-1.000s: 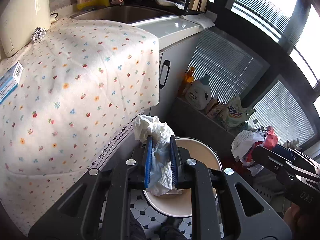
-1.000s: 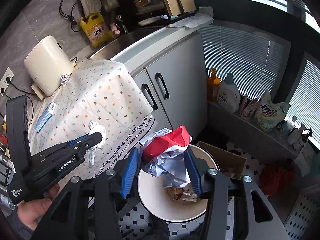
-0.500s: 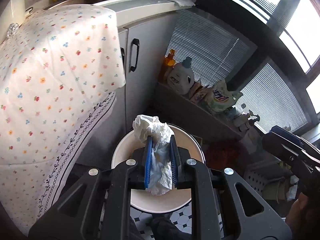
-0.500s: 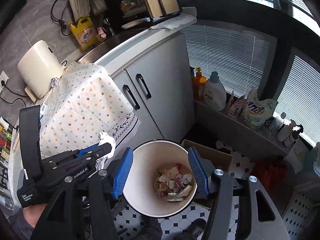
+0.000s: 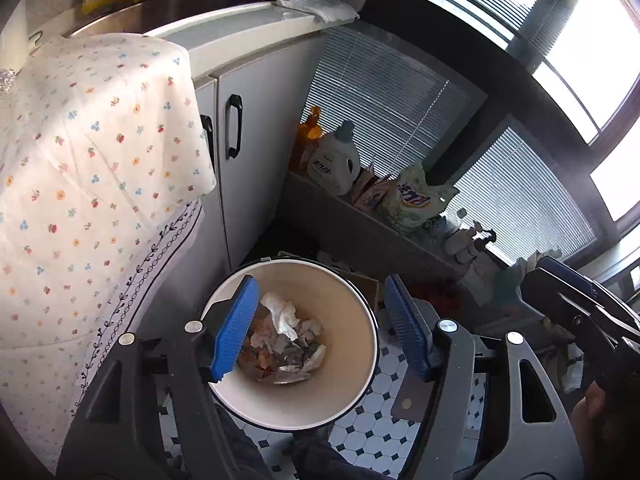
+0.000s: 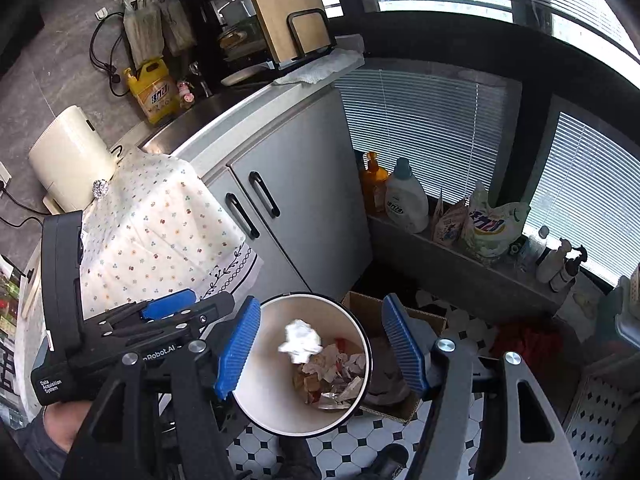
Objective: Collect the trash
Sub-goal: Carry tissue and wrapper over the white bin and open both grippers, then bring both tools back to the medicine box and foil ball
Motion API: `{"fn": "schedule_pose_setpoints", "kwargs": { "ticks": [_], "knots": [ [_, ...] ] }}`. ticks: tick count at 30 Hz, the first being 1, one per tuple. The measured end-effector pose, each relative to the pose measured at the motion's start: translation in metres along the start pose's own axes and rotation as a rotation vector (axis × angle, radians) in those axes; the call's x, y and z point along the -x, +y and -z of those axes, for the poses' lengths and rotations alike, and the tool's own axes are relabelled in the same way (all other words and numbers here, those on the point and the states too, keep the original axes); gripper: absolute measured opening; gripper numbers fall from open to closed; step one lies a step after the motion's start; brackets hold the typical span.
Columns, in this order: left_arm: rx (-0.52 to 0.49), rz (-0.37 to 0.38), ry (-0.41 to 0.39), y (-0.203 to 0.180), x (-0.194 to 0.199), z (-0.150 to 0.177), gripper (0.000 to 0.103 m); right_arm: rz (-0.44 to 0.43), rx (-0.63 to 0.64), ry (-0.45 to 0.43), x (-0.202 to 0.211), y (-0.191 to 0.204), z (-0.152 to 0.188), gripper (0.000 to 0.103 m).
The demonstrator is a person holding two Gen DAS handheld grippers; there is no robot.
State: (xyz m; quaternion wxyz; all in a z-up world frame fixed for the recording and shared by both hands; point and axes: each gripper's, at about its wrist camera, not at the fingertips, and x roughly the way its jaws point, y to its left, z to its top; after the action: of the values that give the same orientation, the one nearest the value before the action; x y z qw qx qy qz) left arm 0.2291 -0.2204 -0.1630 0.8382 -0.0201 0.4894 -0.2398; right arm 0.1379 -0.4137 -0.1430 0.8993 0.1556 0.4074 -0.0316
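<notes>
Gaping wide, both jaws hang empty over the bin [image 5: 360,360], where the shapeless tissue wad [image 5: 282,314] shows no long axis.

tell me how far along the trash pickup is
Done: the white tissue wad and other scraps lie in the trash bin. In hand: nothing; left gripper and right gripper, jaws just opened, are empty. Left: the foil ball on the floral cloth.

Both fisheye views are taken from above, angled steeply down past each claw onto the trash bin [image 5: 360,364] [image 6: 260,364] on the tiled floor [image 5: 384,432] [image 6: 360,440]. The grey cabinet [image 5: 256,152] [image 6: 312,208] and window ledge [image 5: 360,224] [image 6: 460,268] are shared.
</notes>
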Motion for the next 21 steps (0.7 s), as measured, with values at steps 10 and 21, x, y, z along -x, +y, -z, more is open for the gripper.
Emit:
{"fn": "schedule_pose_setpoints", "kwargs": {
  "ticks": [10,21],
  "knots": [
    [0.047,-0.108,-0.149,0.055,0.075,-0.027,0.082,-0.082,0.067,-0.066,0.006,0.064,-0.029,0.074],
    [0.136,-0.208,-0.284,0.138,0.153,-0.046,0.089,-0.160,0.142,-0.133,0.014,0.157,-0.054,0.087]
  ]
}}
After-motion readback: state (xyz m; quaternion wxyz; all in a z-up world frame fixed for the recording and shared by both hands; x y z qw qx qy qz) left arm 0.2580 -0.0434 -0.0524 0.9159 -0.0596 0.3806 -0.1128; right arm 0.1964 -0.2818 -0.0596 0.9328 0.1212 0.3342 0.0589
